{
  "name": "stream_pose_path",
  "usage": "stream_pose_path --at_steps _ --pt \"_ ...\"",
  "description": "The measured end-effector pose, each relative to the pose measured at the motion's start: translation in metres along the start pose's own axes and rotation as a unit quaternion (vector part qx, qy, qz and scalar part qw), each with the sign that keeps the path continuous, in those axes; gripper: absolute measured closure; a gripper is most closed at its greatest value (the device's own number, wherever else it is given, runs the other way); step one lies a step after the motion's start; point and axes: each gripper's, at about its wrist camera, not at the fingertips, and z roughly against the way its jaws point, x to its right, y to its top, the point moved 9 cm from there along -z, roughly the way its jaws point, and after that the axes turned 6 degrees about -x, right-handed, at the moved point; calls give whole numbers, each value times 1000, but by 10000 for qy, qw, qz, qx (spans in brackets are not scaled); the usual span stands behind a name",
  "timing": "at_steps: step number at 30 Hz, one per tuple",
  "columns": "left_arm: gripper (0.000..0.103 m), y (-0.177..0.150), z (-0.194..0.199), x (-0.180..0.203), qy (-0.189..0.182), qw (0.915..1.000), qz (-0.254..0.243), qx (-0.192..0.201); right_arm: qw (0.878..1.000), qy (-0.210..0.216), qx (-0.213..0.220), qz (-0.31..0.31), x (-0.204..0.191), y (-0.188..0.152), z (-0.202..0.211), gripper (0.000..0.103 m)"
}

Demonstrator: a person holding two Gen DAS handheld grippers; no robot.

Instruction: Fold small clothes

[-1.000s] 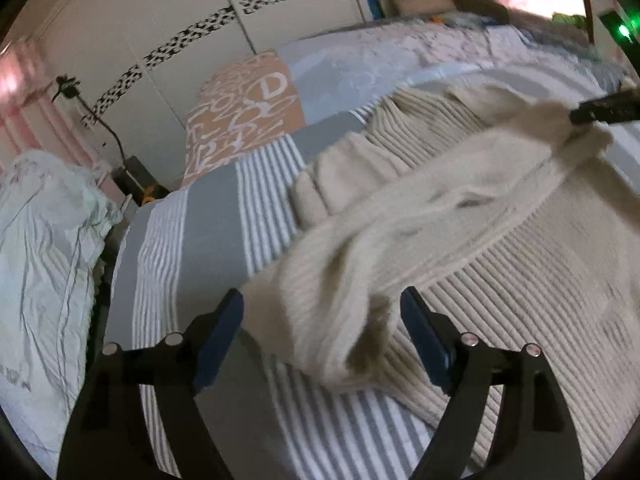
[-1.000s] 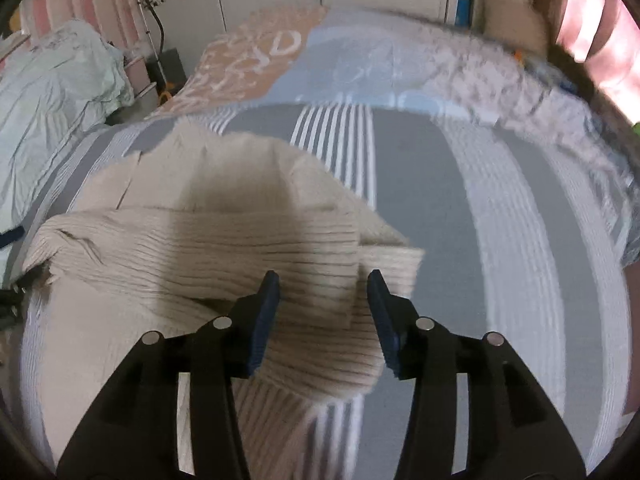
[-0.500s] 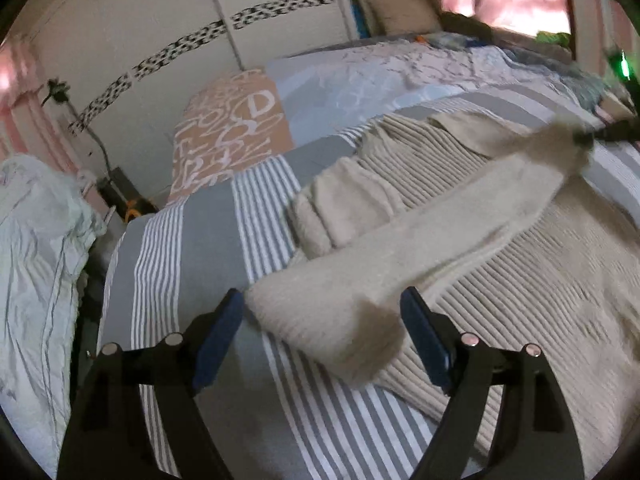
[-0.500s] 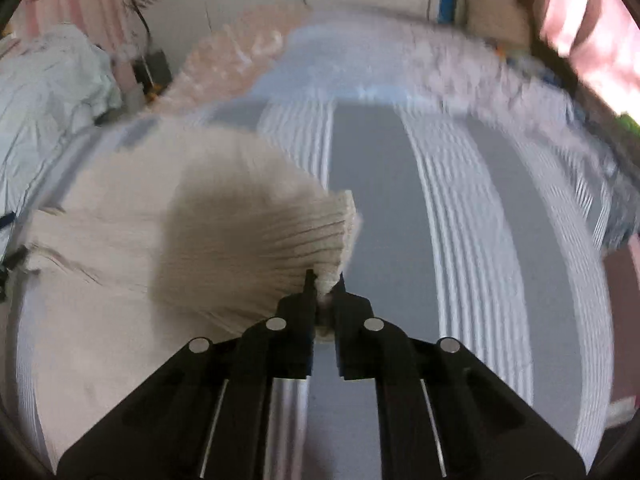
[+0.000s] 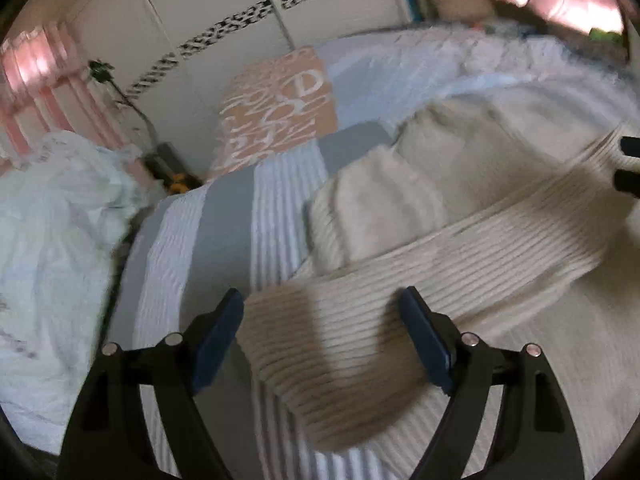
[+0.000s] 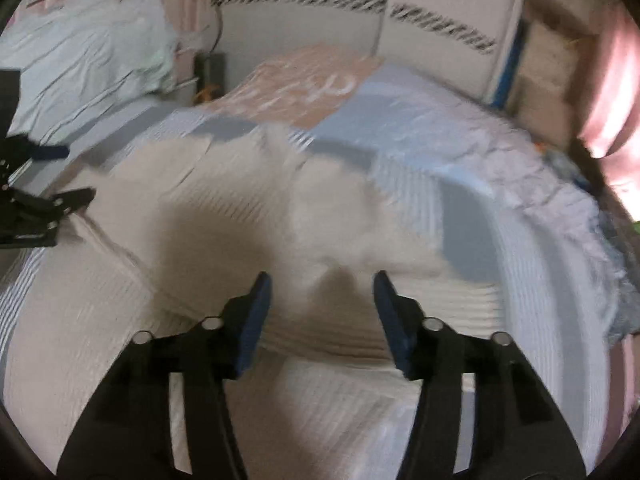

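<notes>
Bed point(image 5: 224, 216): grey-and-white striped cover. Directly on it: cream ribbed knit sweater point(image 5: 460, 240), spread over the middle, one sleeve laid across the body; orange lettered pillow point(image 5: 276, 108) at the far edge.

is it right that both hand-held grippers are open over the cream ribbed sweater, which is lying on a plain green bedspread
Not quite: the bedspread is grey with white stripes, not plain green, as the left wrist view shows. The rest holds: the left hand-held gripper and the right hand-held gripper are both open over the cream ribbed sweater.
</notes>
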Motion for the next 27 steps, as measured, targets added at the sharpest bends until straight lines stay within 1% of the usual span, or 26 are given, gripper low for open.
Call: stream_pose_path --at_steps 1,2,3,5,6,8,11,13,16,18,20,23,26,27 --pt "20 -4 -4 -1 35 10000 -21 -20 9999 -23 -115 44 0 -4 -9 57" --pt "20 -8 -6 -4 -43 10000 23 -17 9999 -102 -108 57 6 -6 -11 57" --pt "17 -10 -7 -9 -95 9999 92 -26 9998 -156 -82 10 11 -8 -11 55" --pt "13 -13 -9 -17 -84 9997 207 -26 9993 -276 -68 -244 35 -13 -8 55" --pt "12 -14 -10 -19 -89 9996 259 -30 9986 -403 -57 -349 50 -14 -7 55" --pt "12 -15 -12 -20 -145 9994 322 -39 9970 -626 -135 -431 70 -21 -6 55" --pt "12 -14 -10 -18 -22 9997 250 19 9966 -701 -172 -399 82 -28 -6 54" --pt "12 -15 -7 -18 -58 9996 279 12 9959 -758 -155 -459 86 -30 -4 52" --pt "12 -19 -6 -22 -344 9984 445 7 9955 -736 -178 -564 88 -29 -5 51" --pt "12 -18 -5 -23 -468 9974 544 -25 9950 -865 -168 -473 86 -28 -5 51" --pt "12 -19 0 -25 -494 9966 653 -59 9947 -920 -165 -437 83 -28 -3 51" --pt "12 -21 15 -23 -462 9969 630 -18 9947 -891 -136 -489 80 -28 4 51" --pt "11 -26 35 -20 -452 9973 565 107 9949 -901 -20 -447 72 -27 17 44" --pt "11 -28 41 -20 -489 9970 578 132 9951 -878 29 -455 69 -27 24 38"
